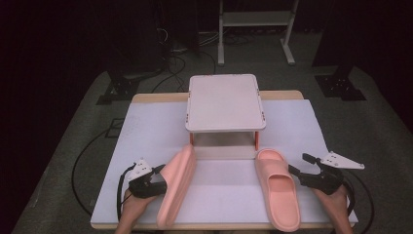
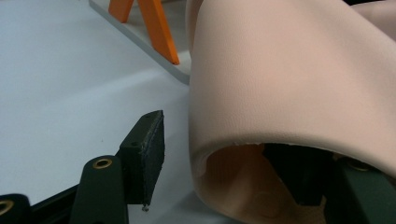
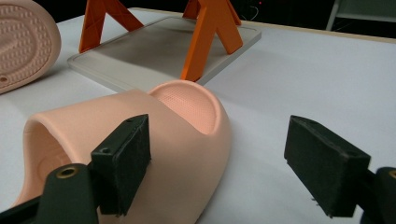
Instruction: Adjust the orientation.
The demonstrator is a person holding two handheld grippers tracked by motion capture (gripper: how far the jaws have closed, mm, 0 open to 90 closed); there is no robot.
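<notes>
Slippers are what both my grippers are at: two pink ones on the white table [image 1: 146,126], in front of a small white stand [image 1: 225,102] with orange legs that sits at twelve o'clock from me. The left slipper [image 1: 176,183] is tipped up on its edge at about ten o'clock, its toe reaching toward the stand's base, its sole turned toward the other slipper. My left gripper [image 1: 159,179] is at its strap: in the left gripper view one jaw reaches inside under the strap [image 2: 299,79], while the other pad stands outside with white table showing between it and the slipper. So those jaws straddle the strap part-way apart; whether the inner pad presses on it I cannot tell. The right slipper [image 1: 280,192] lies flat, sole down, at about two o'clock, heel toward the stand and toe toward my edge of the table. My right gripper [image 1: 298,166] sits just beside its outer side at three o'clock, jaws wide apart and gripping nothing. In the right gripper view the left pad [image 3: 122,163] stands in front of the slipper's strap, and the right pad [image 3: 322,163] is over bare table, well clear of the slipper. The tilted slipper's ridged sole shows at that view's upper left corner.
</notes>
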